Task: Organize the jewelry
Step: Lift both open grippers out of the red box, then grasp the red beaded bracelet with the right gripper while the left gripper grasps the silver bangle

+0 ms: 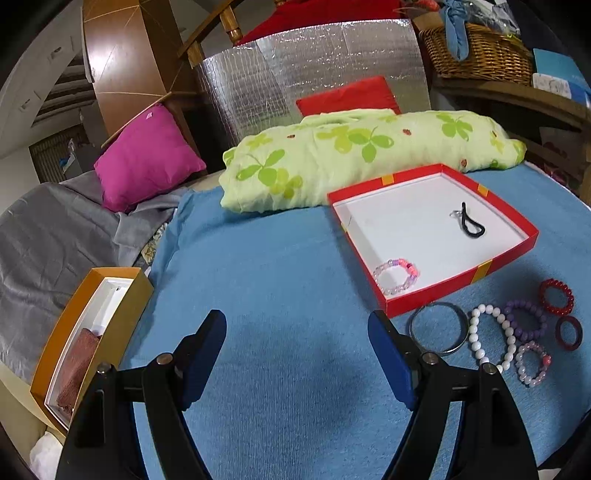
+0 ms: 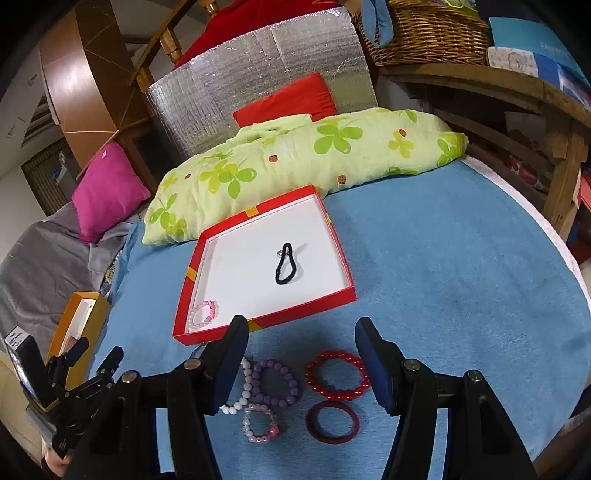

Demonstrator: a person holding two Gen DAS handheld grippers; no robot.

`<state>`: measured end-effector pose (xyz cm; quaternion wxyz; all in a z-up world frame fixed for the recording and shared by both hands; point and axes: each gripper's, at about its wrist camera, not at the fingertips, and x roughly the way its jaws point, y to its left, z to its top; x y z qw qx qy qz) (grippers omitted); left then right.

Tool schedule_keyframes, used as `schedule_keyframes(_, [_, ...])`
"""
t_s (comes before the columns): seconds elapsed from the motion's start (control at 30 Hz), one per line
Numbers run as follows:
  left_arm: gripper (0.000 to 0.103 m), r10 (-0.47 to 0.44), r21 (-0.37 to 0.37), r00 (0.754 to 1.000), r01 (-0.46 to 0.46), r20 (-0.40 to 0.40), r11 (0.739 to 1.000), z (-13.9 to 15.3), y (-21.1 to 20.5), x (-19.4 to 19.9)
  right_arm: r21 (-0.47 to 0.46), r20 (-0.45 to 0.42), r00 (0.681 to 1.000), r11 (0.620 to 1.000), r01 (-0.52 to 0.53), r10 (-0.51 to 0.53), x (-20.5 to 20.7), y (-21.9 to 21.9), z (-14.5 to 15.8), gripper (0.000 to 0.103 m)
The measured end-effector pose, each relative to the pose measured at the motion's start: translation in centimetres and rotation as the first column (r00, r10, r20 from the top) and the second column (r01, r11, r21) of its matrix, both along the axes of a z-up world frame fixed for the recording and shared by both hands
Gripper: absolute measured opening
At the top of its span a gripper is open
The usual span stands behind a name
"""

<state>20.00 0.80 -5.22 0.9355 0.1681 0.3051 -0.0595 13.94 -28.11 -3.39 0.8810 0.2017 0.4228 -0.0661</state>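
Blue blanket [image 2: 443, 266] covers the bed and carries everything; green clover-print pillow [image 2: 295, 155] lies along its far edge, magenta cushion [image 1: 147, 155] and grey sheet off the far-left corner, foil panel [image 1: 314, 66] and wicker basket [image 2: 424, 33] behind. Red tray [image 2: 184, 332] with white floor sits mid-blanket just in front of the pillow. Inside it: black hair tie [image 2: 284, 264] near the middle with a small silver ring touching its far end, and a pink bead bracelet [image 2: 204, 314] in the near-left corner. Loose jewelry lies on the blanket just beside the tray's near edge: silver bangle [image 1: 437, 328], white bead bracelet [image 1: 491, 338], purple bead bracelet [image 2: 277, 382], red bead bracelet [image 2: 337, 374], dark red ring bangle [image 2: 332, 422], second pale pink bead bracelet [image 2: 259, 422]. They are clustered, several touching or overlapping. Orange box [image 1: 92, 339] with white lining sits at the blanket's left edge, brownish cloth inside. Left claw [image 1: 297, 334] is spread wide, holding nothing, over bare blanket left of the bangle. Right claw [image 2: 301, 341] is spread wide, holding nothing, above the loose bracelets, with the purple and red ones showing between its fingers.
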Motion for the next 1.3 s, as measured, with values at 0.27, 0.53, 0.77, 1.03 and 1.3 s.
schedule_keyframes(0.27, [0.080,0.002,0.010,1.000,-0.002,-0.009,1.000,-0.5,0.4,-1.5,-0.002,-0.014,0.997,0.997,-0.073,0.073,-1.3,-1.4,-1.5,0.063])
schedule_keyframes(0.53, [0.080,0.000,0.041,0.998,0.003,-0.057,0.999,-2.3,0.4,-3.2,0.023,-0.005,0.986,0.986,-0.164,0.164,-1.5,-1.9,-3.3,0.063])
schedule_keyframes(0.77, [0.080,-0.020,-0.002,0.991,0.020,-0.136,1.000,-3.5,-0.7,-2.5,0.109,0.000,0.984,0.978,-0.176,0.178,-0.7,-3.1,-5.2,0.063])
schedule_keyframes(1.03, [0.080,-0.041,-0.058,0.980,0.031,-0.194,0.998,-3.8,-2.9,-0.5,0.146,-0.079,0.981,0.976,-0.163,0.175,0.4,-4.5,-7.1,0.063])
schedule_keyframes(1.3, [0.080,-0.020,-0.036,0.965,0.011,-0.261,0.999,-5.4,-4.2,1.2,0.115,-0.225,0.956,0.979,-0.167,0.190,2.1,-4.6,-10.3,0.038])
